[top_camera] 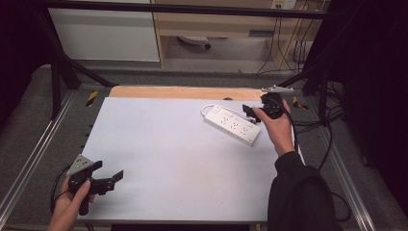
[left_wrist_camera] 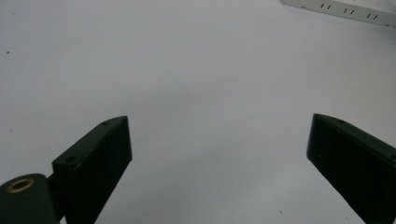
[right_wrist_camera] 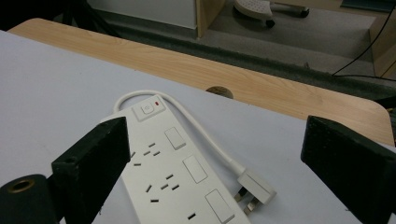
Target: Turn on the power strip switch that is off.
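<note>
A white power strip (top_camera: pixel 232 125) lies at the back right of the white sheet (top_camera: pixel 173 163), and its short cord loops back to a plug beside it. My right gripper (top_camera: pixel 250 113) hovers open just right of the strip, jaws pointing left over its near end. The right gripper view looks down on the strip (right_wrist_camera: pixel 177 177), its red-lit switch (right_wrist_camera: pixel 147 108), the cord (right_wrist_camera: pixel 201 130) and the three-pin plug (right_wrist_camera: pixel 254 189) between the spread jaws of the right gripper (right_wrist_camera: pixel 215 135). My left gripper (top_camera: pixel 108 171) rests open at the front left corner, with nothing in it. In its own view the left gripper (left_wrist_camera: pixel 217 135) faces bare sheet, with the strip (left_wrist_camera: pixel 345 8) far off.
A wooden tabletop edge (top_camera: pixel 183 92) with a round hole (right_wrist_camera: pixel 219 92) runs behind the sheet. Black frame bars (top_camera: pixel 57 72) stand at both back corners. Cables (top_camera: pixel 322 125) trail off the right side. A chair base (right_wrist_camera: pixel 254 7) sits on the floor beyond.
</note>
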Demonstrator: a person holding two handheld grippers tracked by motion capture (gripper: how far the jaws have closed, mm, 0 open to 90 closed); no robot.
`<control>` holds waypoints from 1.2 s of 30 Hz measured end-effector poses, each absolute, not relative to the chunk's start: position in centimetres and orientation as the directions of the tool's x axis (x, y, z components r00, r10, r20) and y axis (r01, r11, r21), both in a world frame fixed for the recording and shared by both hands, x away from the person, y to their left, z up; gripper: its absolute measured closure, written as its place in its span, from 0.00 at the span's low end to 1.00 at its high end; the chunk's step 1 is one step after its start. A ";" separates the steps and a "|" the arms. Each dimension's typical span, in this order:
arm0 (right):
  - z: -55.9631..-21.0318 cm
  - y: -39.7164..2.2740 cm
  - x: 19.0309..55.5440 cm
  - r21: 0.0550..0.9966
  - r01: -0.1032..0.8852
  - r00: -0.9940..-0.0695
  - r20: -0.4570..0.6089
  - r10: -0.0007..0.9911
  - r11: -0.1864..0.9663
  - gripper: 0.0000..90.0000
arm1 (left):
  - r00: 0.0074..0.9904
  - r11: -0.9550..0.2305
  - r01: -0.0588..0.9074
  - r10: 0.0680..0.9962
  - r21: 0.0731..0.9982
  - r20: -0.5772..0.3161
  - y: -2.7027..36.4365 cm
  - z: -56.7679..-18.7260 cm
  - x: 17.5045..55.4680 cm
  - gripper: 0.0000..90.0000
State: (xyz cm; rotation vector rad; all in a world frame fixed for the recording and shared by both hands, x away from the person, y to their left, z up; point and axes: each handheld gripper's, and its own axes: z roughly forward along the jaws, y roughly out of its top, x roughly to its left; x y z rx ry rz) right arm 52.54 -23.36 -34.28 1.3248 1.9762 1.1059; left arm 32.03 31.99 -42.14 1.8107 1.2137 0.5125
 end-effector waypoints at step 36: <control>-37.6 -23.2 56.6 0.823 0.558 -0.294 0.076 0.953 0.107 0.15 | 0.441 -0.143 0.539 0.887 0.830 -0.134 32.0 -42.2 32.1 0.07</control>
